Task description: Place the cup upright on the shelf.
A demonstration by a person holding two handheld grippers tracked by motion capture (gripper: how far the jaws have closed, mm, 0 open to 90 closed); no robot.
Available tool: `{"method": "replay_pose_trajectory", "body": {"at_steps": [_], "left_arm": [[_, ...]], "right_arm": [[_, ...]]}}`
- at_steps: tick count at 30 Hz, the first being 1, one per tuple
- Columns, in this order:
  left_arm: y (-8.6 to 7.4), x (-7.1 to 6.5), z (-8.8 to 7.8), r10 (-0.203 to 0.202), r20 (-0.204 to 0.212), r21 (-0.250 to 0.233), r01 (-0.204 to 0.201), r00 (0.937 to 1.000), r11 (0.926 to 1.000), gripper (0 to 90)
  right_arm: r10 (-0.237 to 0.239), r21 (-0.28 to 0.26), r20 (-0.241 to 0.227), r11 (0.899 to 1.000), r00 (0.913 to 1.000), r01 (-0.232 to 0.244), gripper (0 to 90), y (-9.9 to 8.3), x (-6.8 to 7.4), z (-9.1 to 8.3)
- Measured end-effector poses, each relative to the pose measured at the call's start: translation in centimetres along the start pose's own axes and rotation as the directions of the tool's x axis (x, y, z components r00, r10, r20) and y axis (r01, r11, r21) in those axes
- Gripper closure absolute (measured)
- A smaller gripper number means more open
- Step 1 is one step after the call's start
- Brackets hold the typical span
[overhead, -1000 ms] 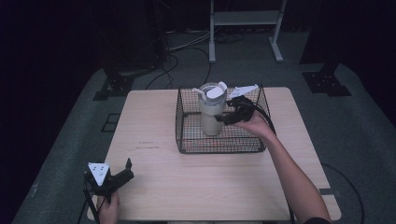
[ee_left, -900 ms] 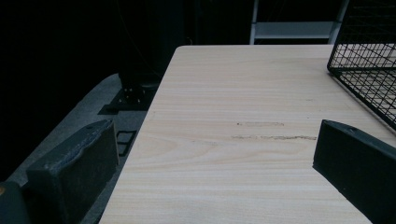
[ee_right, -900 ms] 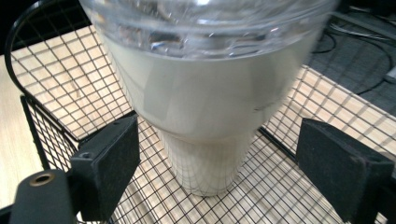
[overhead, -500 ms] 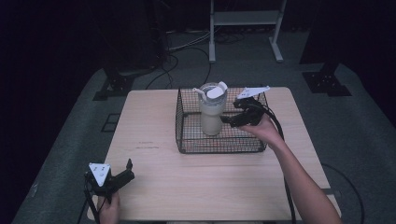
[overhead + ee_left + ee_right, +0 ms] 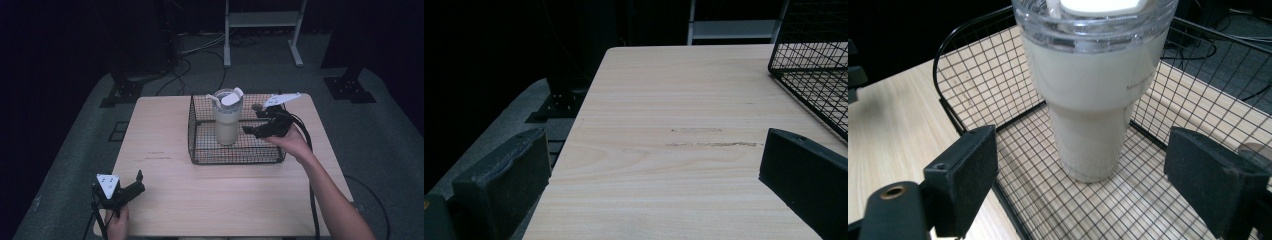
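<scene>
Over the basket (image 5: 200, 135), the right gripper (image 5: 252, 131) points at the tumbler (image 5: 227, 117), jaws released; left gripper (image 5: 134, 186) rests low on the worktop (image 5: 165, 135), jaws released.

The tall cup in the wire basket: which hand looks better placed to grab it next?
Probably the right. The right gripper hangs open just beside the cup, which stands upright in the basket. The left gripper sits open at the table's near corner.
</scene>
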State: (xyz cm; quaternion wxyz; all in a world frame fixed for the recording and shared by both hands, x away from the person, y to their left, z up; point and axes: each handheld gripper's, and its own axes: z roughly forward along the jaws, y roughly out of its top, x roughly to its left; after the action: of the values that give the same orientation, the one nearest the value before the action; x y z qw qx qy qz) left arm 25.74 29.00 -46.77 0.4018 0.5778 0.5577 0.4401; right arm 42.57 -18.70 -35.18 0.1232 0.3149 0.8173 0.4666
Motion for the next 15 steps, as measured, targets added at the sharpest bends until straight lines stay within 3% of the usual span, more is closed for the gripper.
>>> {"method": "replay_pose_trajectory", "body": {"at_steps": [15], "left_arm": [[0.0, 0.0, 0.2, -0.001, 0.004, 0.003, 0.001, 1.0, 1.0, 0.0]], "right_arm": [[0.004, -0.032, -0.015, 0.999, 0.9999, -0.004, 13.1, -1.9, 0.5, -3.4]]}}
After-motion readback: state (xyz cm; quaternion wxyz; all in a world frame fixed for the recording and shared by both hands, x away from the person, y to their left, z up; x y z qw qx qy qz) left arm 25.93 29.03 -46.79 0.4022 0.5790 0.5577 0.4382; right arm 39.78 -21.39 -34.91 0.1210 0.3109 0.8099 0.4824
